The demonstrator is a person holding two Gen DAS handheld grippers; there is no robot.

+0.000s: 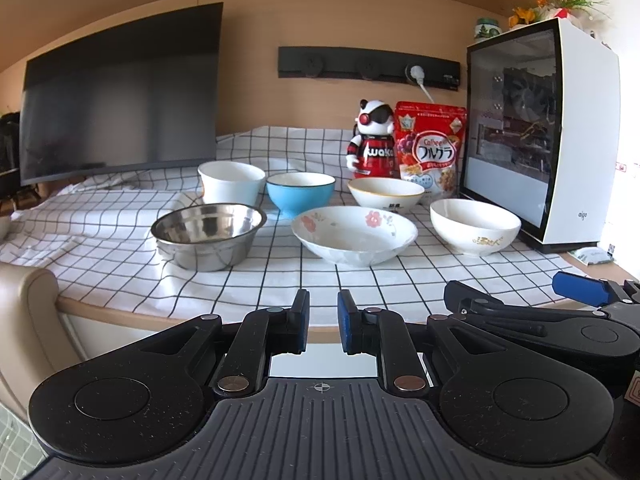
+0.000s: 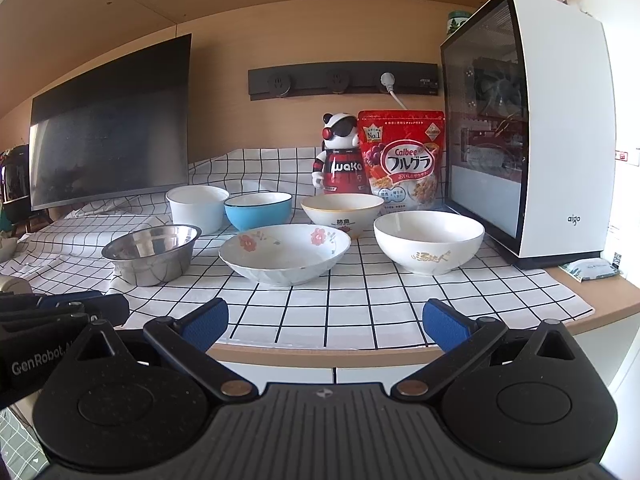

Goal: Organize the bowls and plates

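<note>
Several bowls stand apart on a checked cloth [image 1: 120, 240]. At the back are a tall white bowl [image 1: 231, 182], a blue bowl [image 1: 300, 194] and a yellow-rimmed white bowl [image 1: 386, 196]. In front are a steel bowl [image 1: 208, 236], a shallow flowered bowl [image 1: 354, 236] and a white bowl with gold writing [image 1: 475, 226]. My left gripper [image 1: 323, 320] hovers before the table edge, shut and empty. My right gripper [image 2: 326, 324] is beside it, open wide with nothing between its fingers, facing the flowered bowl [image 2: 284, 254] and the gold-lettered bowl [image 2: 428, 242].
A dark monitor [image 1: 120, 96] leans at the back left. A panda figure [image 1: 372, 140] and a red cereal bag [image 1: 432, 144] stand behind the bowls. A white computer case [image 1: 560, 132] fills the right side, with a small packet [image 2: 590, 270] by it.
</note>
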